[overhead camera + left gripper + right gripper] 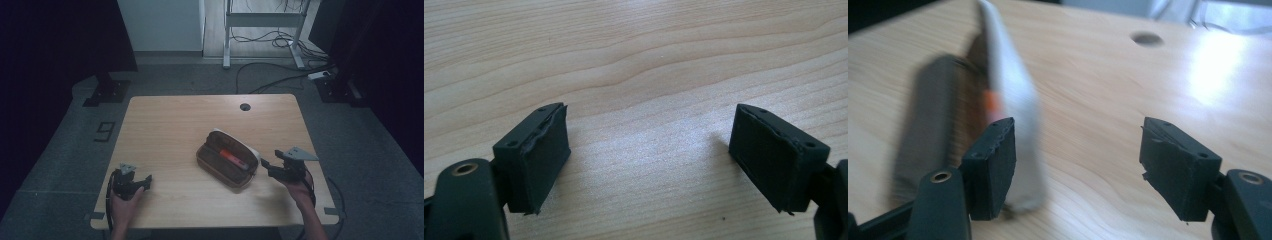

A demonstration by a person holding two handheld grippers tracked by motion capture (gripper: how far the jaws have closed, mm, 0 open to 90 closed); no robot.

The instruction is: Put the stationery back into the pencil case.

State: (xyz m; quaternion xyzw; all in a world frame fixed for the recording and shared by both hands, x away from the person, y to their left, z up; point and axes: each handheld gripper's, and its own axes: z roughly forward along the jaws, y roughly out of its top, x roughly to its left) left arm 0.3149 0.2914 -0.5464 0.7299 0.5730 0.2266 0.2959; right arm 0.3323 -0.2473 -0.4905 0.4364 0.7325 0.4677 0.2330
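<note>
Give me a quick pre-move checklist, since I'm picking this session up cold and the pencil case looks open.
1. Pencil case lies open on the table: ok.
2. Orange pen inside the case: ok.
3. Right gripper jaws apart, nothing between them: ok.
4. Right gripper beside the case's right end, apart from it: ok.
5. Left gripper open over bare wood: ok.
6. Case zipper condition: cannot tell.

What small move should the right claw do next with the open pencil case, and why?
Probably bring the right claw onto the near end of the pencil case and close on its pale lid. Its jaws stand open with nothing between them, just beside the case, which lies open with an orange pen inside.
</note>
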